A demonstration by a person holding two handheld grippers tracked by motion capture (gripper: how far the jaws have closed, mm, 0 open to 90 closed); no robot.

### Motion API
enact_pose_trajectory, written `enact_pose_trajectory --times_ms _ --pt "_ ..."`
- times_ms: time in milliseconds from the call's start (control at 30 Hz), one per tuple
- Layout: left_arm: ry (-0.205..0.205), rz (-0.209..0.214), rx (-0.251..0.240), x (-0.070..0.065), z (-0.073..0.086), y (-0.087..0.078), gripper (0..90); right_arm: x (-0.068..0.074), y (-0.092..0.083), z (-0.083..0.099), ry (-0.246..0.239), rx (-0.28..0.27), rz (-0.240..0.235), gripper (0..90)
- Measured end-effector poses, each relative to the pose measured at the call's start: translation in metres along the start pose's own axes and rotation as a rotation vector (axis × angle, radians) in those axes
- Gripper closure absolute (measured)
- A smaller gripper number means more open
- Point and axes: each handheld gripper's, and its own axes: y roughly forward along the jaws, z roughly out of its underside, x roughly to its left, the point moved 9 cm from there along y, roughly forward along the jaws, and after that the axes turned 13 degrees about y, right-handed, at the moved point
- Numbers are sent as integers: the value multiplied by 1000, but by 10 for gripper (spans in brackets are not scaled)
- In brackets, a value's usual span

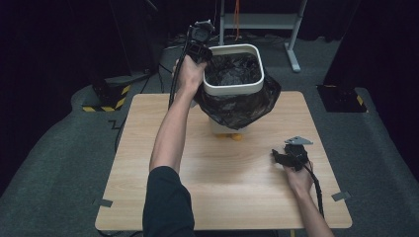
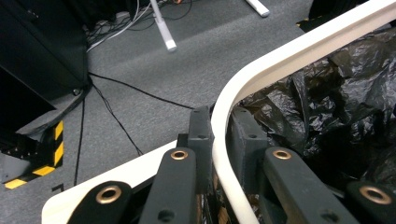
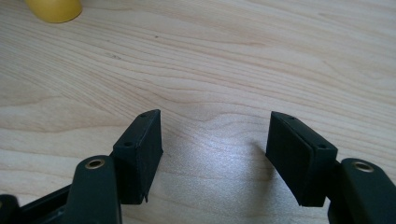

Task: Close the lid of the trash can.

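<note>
A white bin point(image 1: 232, 90) lined with a black plastic bag point(image 1: 237, 108) stands raised at the far side of the wooden table point(image 1: 222, 192), the bag's edge draped over its outside. My left gripper point(image 1: 200, 52) is shut on the bin's left rim point(image 2: 280, 60), one jaw outside and one inside against the bag point(image 2: 336, 93). In the left gripper view the gripper point(image 2: 219, 126) straddles the rim. My right gripper point(image 1: 279, 157) rests low at the table's right, open, with bare wood point(image 3: 233, 56) between its pads point(image 3: 140, 149).
A yellow object point(image 1: 236, 136) point(image 3: 53, 9) lies under the bin's front. On the grey floor are a yellow-black striped base point(image 1: 106, 98), cables point(image 2: 116, 121) and white frame legs point(image 1: 294, 44). Black curtains surround the area.
</note>
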Motion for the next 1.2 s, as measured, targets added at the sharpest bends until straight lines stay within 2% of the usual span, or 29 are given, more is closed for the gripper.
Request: enact_pose_trajectory --times_ms 133,267,367,400,433,467,567,600,633,767,933,967,1033,1200 --pt "-17 10 -22 0 1 -1 794 0 2 0 38 13 -15 322" --pt "-26 8 -42 1 0 -2 762 0 2 0 41 18 -15 315" --pt "-33 22 -74 1 -2 -5 743 -2 2 -2 34 47 -25 358" --pt "-35 25 -87 1 -2 -6 734 -2 1 -3 48 60 -44 372" --pt "-38 28 -97 1 -2 -7 711 0 -1 -4 73 68 -90 386" --pt "-43 33 -110 1 -1 -8 677 3 -5 -8 68 47 -126 404" --pt "-59 46 -135 2 0 -9 666 7 -12 -15 52 16 -147 403" --pt "-64 51 -142 2 0 -9 655 8 -17 -20 52 4 -152 402" --pt "-77 65 -167 2 0 -9 633 10 -25 -29 46 -29 -165 417" --pt "-82 70 -188 2 -1 -10 608 15 -40 -47 40 -82 -205 432" --pt "-72 59 -219 3 -4 -16 583 27 -62 -73 46 -142 -293 484" --pt "-72 55 -225 4 -4 -16 580 35 -71 -87 44 -171 -329 516" --pt "-75 58 -223 4 -4 -16 579 38 -75 -93 40 -184 -339 526" --pt "-75 56 -249 2 -4 -18 582 56 -99 -128 2 -251 -383 566"
